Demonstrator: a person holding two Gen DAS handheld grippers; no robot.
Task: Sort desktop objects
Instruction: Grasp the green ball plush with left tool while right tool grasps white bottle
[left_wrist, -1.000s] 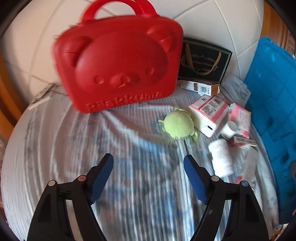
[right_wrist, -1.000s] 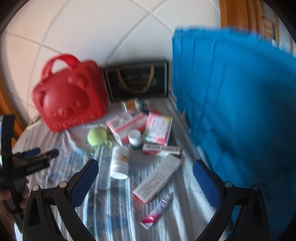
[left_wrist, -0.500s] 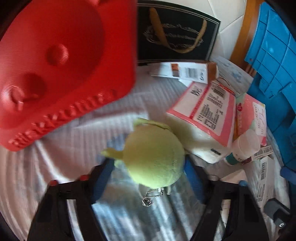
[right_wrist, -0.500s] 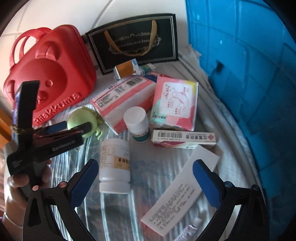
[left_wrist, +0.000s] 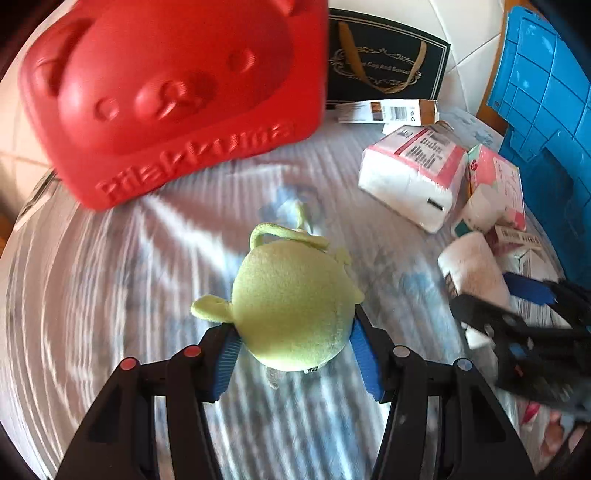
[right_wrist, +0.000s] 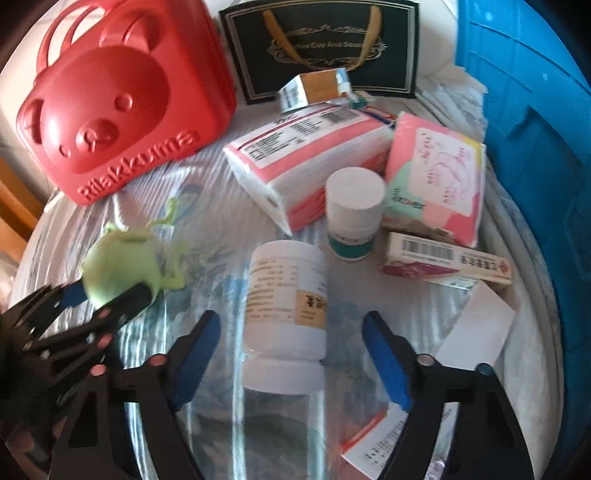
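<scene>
Item 1: a green plush toy (left_wrist: 293, 310) is clamped between the blue pads of the left tool (left_wrist: 295, 356), over the striped cloth (left_wrist: 110, 295) of the desk. Item 2: a white pill bottle (right_wrist: 286, 314) is laid on its side between the pads of the right tool (right_wrist: 290, 354), whose jaws have just been closing but are kept apart from it, nothing gripped. Item 3: a red bear-faced case (right_wrist: 122, 110) is stood behind, beside a black gift bag (right_wrist: 321, 48). Item 4: a tissue pack (right_wrist: 306, 155), a small capped bottle (right_wrist: 352, 214) and a blue crate (right_wrist: 532, 147) are set to the right.
</scene>
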